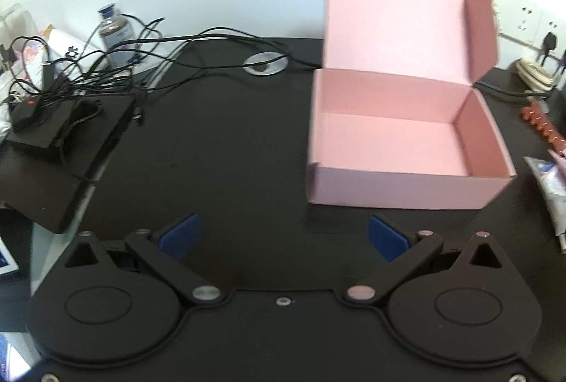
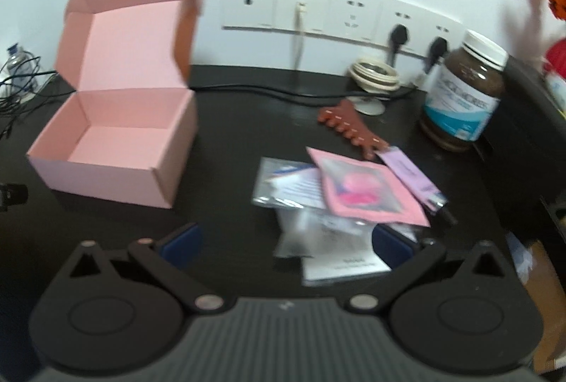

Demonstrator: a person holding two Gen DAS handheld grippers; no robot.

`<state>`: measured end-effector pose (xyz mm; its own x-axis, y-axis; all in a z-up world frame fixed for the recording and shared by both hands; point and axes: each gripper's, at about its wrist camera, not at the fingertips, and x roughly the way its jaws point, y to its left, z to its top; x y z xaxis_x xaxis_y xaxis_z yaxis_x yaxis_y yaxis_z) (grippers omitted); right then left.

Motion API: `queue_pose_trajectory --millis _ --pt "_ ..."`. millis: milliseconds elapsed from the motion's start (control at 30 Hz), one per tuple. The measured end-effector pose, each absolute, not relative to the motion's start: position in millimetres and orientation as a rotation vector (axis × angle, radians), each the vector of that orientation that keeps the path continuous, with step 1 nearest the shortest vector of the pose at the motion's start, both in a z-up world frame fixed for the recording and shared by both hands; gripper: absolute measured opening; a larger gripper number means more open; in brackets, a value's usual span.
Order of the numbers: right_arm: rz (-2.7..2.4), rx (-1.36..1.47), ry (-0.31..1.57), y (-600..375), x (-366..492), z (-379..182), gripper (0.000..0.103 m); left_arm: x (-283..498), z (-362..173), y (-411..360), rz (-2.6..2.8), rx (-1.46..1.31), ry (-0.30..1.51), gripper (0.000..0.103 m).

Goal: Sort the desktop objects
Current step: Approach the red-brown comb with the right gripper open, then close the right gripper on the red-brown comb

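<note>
Sorting not yet begun: both grippers empty, box empty.

The left gripper [image 1: 283,233] hovers over bare desk with jaws wide apart, holding nothing; the open pink box [image 2: 116,138] stands just ahead to its right (lid up, nothing inside). Right of the box lies the loose pile: clear sachets [image 2: 293,184], a pink packet [image 2: 364,191], a purple tube [image 2: 410,177] and a brown hair claw [image 2: 350,127]. The right gripper [image 2: 286,240] hangs above the pile's near edge, jaws spread, gripping nothing. Next move likely calls for lowering onto one flat packet, closing, then carrying it leftward into the box.
</note>
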<state>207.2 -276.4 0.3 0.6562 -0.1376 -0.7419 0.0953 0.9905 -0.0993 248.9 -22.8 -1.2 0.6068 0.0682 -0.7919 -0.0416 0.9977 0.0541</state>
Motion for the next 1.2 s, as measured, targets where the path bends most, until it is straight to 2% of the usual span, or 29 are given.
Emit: queue_pose_trajectory --millis 200,400,467,600,667,733,1200 --pt "-0.143 -0.123 0.826 -287 197 -4 0.102 249 4 -49 0.017 0.045 0.91 0.103" --pt "-0.1 -0.188 0.766 -312 217 15 0.099 249 11 -51 0.087 0.03 0.871 0.103" --pt "-0.085 -0.224 0.754 -321 231 19 0.091 248 14 -46 0.12 0.012 0.859 0.103" --pt "-0.039 -0.238 0.755 -338 256 20 0.085 251 13 -37 0.162 -0.011 0.873 0.103" --pt "-0.016 -0.244 0.765 -344 266 16 0.076 250 11 -37 0.175 -0.004 0.879 0.103" --pt "0.003 -0.242 0.784 -347 274 11 0.072 249 10 -36 0.183 0.001 0.882 0.103" --pt "0.031 -0.221 0.814 -371 316 -5 0.072 249 12 -46 0.183 0.053 0.85 0.103"
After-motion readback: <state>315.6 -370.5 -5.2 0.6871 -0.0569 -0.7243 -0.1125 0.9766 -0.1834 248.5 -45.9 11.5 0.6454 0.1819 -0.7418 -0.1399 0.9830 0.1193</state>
